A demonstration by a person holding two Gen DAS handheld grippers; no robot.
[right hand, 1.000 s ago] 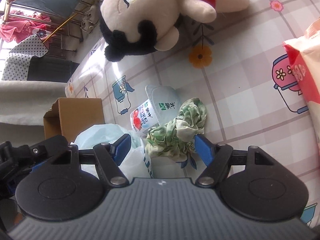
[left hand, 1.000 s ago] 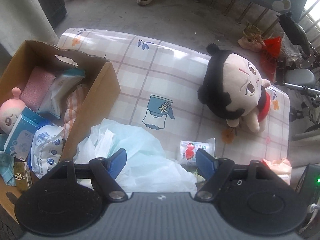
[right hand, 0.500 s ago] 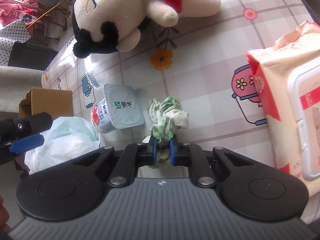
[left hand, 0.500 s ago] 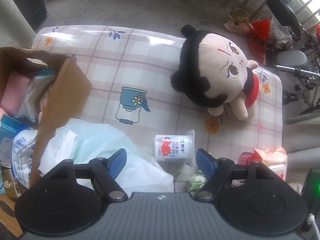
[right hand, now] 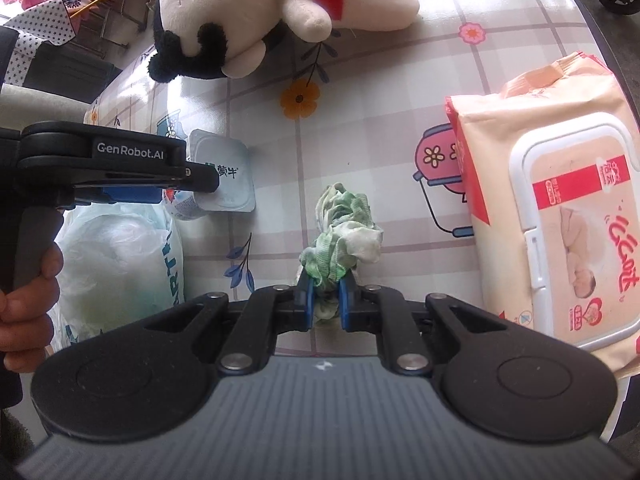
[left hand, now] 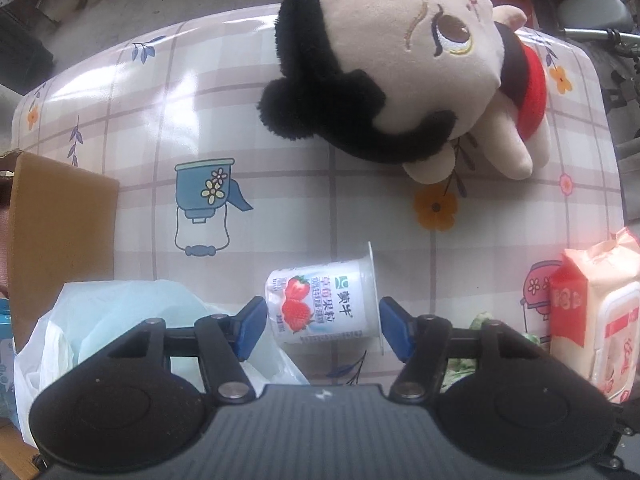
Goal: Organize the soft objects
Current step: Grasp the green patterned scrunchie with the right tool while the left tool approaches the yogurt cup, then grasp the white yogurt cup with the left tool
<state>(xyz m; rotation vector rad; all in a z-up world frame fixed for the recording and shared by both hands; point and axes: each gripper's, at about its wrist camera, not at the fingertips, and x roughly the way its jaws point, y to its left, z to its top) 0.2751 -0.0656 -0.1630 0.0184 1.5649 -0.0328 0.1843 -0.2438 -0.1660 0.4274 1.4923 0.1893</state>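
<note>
My right gripper point(right hand: 324, 300) is shut on a green and white crumpled cloth point(right hand: 342, 236), holding it just above the checked tablecloth. My left gripper point(left hand: 322, 326) is open, its blue fingers on either side of a strawberry yogurt cup point(left hand: 324, 304) lying on its side. The cup's foil lid point(right hand: 224, 176) shows in the right wrist view behind the left gripper's body point(right hand: 120, 160). A plush doll point(left hand: 404, 64) with black hair and a red scarf lies at the far side; it also shows in the right wrist view point(right hand: 248, 16).
A pack of wet wipes point(right hand: 560, 216) lies at the right point(left hand: 596, 316). A pale plastic bag point(left hand: 120, 332) sits left of the cup, by a cardboard box point(left hand: 56, 232). The table's far edge drops to a concrete floor.
My right gripper closed on the green cloth and lifted it. My left gripper moved forward and right, away from the box, until its open fingers flank the yogurt cup.
</note>
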